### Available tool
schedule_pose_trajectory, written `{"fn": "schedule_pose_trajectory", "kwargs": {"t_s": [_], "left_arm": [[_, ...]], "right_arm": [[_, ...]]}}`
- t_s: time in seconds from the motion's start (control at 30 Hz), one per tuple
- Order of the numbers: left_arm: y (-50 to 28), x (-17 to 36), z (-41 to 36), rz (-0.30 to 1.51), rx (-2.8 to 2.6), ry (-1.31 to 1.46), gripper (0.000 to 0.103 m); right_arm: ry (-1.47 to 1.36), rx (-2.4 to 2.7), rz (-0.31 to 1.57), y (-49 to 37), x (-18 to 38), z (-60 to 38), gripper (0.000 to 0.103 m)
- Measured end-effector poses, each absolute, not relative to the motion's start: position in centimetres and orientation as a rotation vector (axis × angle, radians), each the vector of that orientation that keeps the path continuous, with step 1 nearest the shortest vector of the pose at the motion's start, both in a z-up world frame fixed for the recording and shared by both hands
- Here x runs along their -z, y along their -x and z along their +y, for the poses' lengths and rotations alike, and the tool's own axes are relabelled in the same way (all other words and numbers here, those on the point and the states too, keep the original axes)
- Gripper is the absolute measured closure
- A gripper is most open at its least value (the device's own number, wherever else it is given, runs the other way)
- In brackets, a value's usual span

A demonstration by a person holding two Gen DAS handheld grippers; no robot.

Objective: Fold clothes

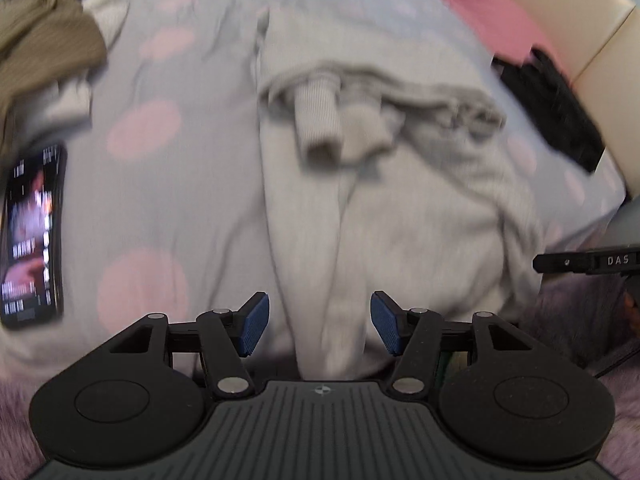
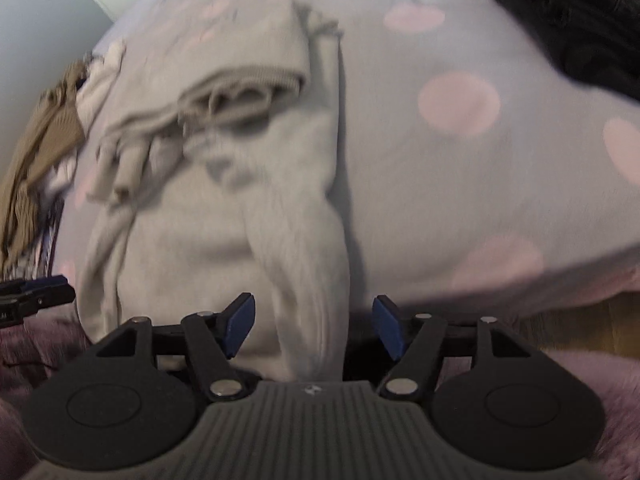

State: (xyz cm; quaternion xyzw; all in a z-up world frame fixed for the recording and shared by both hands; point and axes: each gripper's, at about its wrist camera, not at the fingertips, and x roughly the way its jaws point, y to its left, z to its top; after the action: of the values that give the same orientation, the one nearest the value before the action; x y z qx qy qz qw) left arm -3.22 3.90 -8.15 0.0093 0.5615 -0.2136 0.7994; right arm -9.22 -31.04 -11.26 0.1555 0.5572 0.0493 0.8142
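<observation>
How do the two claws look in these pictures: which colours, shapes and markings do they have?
Both look alike. The left claw has two blue ribbed pads on black jointed links with silver pins, two round black discs and a grey ribbed base with a small round mark. The right claw has the same build. Seen from the left camera, its black side bears the white letters DAS.

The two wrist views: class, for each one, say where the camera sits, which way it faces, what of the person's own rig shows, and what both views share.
Left wrist: sits on the left claw, looking steeply down at the grey sweater on the spotted bedsheet; open jaws show, plus the right claw's tip at the right edge.
Right wrist: sits on the right claw, facing down at the same sweater's right side; open jaws show, the left claw's tip at left.
Shared: sweater, bedsheet, brown garment, black garment.
</observation>
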Motion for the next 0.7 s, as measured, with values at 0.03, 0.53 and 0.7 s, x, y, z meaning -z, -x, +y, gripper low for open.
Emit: {"fn": "schedule_pose_trajectory", "kwargs": {"t_s": [0.03, 0.53, 0.7], "left_arm": [[3.3, 8.6, 3.8, 1.225, 0.451, -0.037, 0.049], [3.2, 12.5, 3.8, 1.391, 0.466, -0.012, 0.085], [3.5, 10.4, 4.1, 1.352, 0.524, -0.01, 0.096]], "right_arm": [[-0.318, -0.108, 1.206, 9.3, 11.7, -30.8, 0.035], [-0.105, -0.218, 1.329, 7.5, 16.8, -27.1, 0.075], [-0.142, -0.293, 1.262, 8.2, 14.1, -27.0, 0.085]]}}
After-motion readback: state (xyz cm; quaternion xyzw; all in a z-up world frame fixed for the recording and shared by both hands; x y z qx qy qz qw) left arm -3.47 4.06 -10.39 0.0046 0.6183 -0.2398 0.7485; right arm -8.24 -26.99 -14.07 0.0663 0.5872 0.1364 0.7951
